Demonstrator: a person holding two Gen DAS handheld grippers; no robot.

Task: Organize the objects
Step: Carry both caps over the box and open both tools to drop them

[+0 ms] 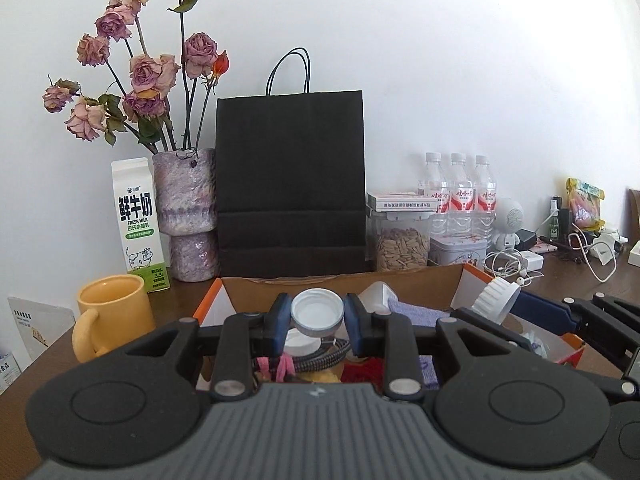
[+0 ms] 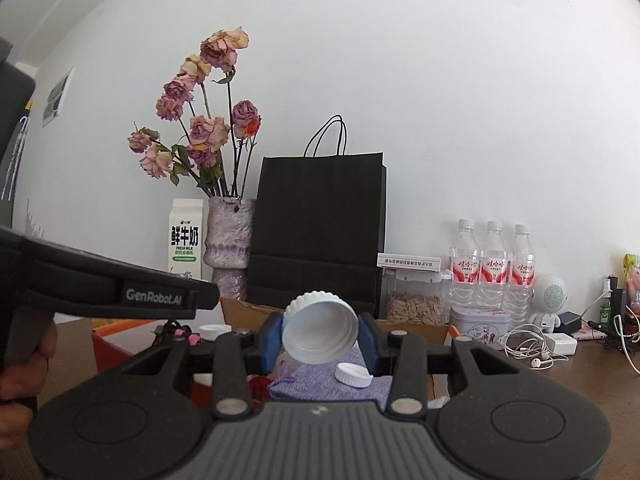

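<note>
My left gripper is shut on a small round lid with a silver rim and white inside, held between the blue pads. It hangs over an open cardboard box with orange flaps. In the right wrist view my right gripper is shut on a large white ribbed cap, tilted with its hollow side facing me. That cap also shows at the right of the left wrist view. Inside the box lie a purple cloth, a small white cap, a braided cable and red and pink items. A hand holds the left gripper's handle.
Behind the box stand a black paper bag, a vase of dried roses and a milk carton. A yellow mug sits left of the box. On the right are a seed jar, water bottles, a tin and earphones.
</note>
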